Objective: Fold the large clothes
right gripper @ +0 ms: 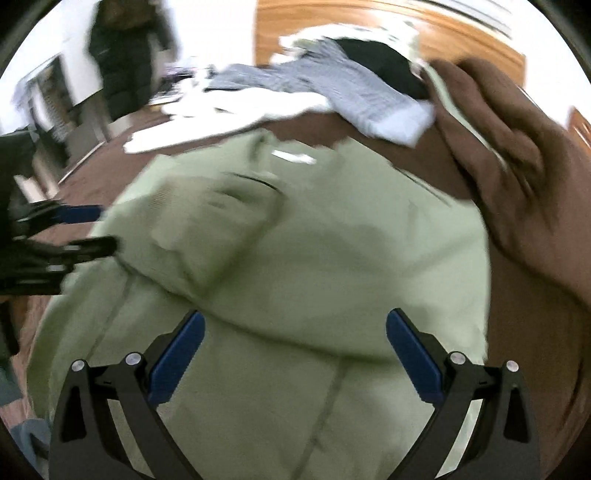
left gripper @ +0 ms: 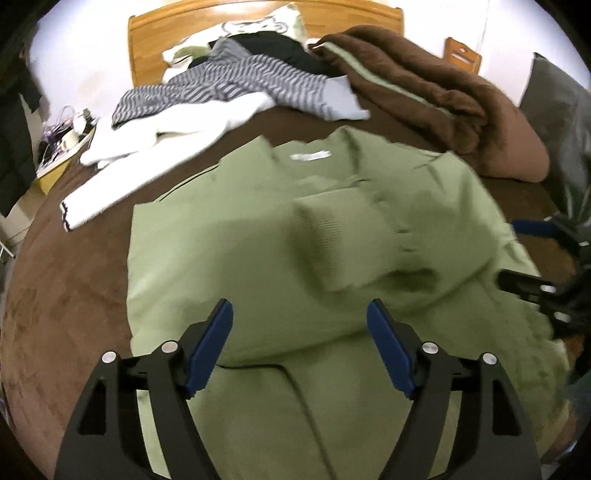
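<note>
A light green sweater (left gripper: pixel 229 266) lies flat on the brown bed cover (left gripper: pixel 66 314), neck and white label (left gripper: pixel 309 156) toward the headboard. Its sleeves are folded in across the chest, one ribbed cuff (left gripper: pixel 332 225) on top. My left gripper (left gripper: pixel 299 306) hovers over the sweater's lower middle, open, with nothing between its blue pads. My right gripper (right gripper: pixel 295 316) is open too, over the same sweater (right gripper: pixel 332 258) and holding nothing. Each gripper shows at the other view's edge: the right gripper (left gripper: pixel 524 254) at the sweater's right side, the left gripper (right gripper: pixel 92 229) at its left side.
Behind the sweater lie a white garment (left gripper: pixel 162 136), a grey striped garment (left gripper: pixel 236 81) and a dark one (left gripper: pixel 273 44). A bunched brown blanket (left gripper: pixel 424 92) fills the far right. A wooden headboard (left gripper: pixel 155 29) stands behind, and a cluttered bedside table (left gripper: pixel 62 144) at the left.
</note>
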Motion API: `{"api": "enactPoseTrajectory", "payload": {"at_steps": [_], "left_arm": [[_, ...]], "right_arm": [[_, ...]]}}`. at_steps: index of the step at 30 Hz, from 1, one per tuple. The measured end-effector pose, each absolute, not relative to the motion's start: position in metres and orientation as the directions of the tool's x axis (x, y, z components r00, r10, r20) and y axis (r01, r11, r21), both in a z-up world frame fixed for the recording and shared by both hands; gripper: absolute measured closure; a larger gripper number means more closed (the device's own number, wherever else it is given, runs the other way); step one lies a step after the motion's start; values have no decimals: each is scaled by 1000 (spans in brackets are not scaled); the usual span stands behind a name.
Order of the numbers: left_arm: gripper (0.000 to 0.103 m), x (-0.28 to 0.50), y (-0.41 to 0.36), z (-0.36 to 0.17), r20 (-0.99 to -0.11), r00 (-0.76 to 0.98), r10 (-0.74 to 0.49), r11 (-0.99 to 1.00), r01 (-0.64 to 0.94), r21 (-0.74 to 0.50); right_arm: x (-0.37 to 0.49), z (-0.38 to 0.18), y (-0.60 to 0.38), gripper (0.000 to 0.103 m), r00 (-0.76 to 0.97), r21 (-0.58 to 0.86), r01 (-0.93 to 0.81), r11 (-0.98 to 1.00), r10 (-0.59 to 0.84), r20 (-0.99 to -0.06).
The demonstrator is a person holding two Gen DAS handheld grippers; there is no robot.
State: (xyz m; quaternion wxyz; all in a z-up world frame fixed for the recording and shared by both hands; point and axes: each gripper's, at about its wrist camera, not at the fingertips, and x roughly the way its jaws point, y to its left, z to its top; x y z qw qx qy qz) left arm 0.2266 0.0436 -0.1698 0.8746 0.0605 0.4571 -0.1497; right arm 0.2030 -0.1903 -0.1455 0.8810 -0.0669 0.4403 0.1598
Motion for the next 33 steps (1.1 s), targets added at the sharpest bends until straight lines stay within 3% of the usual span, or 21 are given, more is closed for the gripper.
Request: {"api": "enactPoseTrajectory", "payload": {"at_steps": [6, 15, 27, 33], "left_arm": [[28, 252, 61, -206, -856, 481, -189, 957, 287, -50], [27, 255, 64, -237, -868, 438, -233, 952, 285, -112], [24, 255, 68, -237, -862, 419, -284, 932, 331, -146], [23, 255, 68, -237, -861, 419, -289, 931, 331, -152]], "right_arm": [[220, -139, -136, 6, 583, -86, -488, 869, 251, -772], [232, -150, -92, 12, 648, -263, -552, 791, 209, -732], [210, -195, -38, 16, 746, -677, -640, 362, 84, -660], [225, -207, -32, 60, 742, -677, -631, 379, 39, -669]]}}
